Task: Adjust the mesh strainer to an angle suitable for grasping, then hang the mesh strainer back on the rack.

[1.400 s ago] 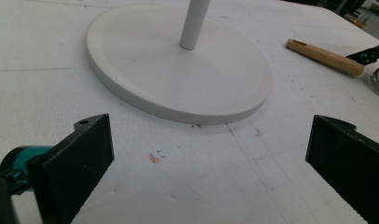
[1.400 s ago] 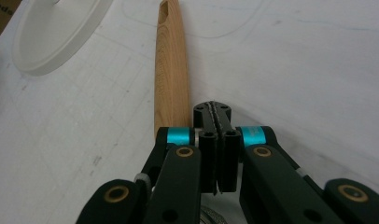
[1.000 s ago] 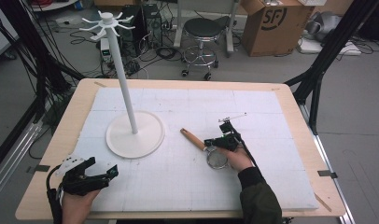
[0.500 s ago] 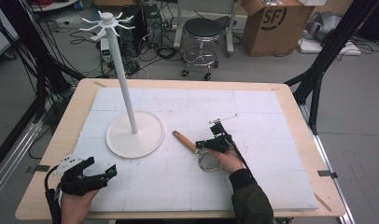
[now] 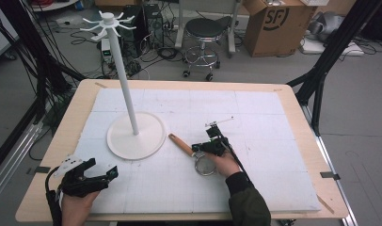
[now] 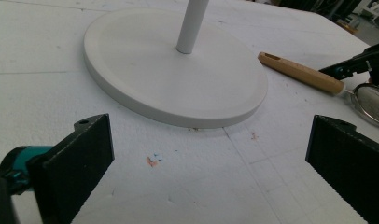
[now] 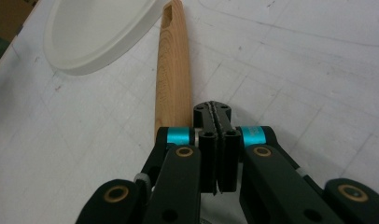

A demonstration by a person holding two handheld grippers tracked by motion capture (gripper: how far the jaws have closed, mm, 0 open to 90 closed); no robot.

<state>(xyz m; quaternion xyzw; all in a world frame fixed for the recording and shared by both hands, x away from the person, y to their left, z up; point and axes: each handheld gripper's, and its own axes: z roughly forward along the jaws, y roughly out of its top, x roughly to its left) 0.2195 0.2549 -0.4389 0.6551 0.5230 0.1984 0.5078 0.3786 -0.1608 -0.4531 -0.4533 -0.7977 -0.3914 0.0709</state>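
A strainer with a wooden handle and a round mesh bowl lies on the white foam board, right of the white hook stand. My right gripper is shut at the strainer's thin neck, beside the handle's near end; its jaws are pressed together. At the board's front left, my left gripper is held open and holds nothing. Its view looks between wide-apart jaws at the stand's base, the handle and the right gripper.
The stand's tall pole ends in a ring of hooks above the table's far left. The foam board covers most of the wooden table. A stool and a cardboard box stand on the floor beyond.
My right gripper has slid left toward the stand's base, and the strainer has moved with it. The left gripper has stayed in place, open.
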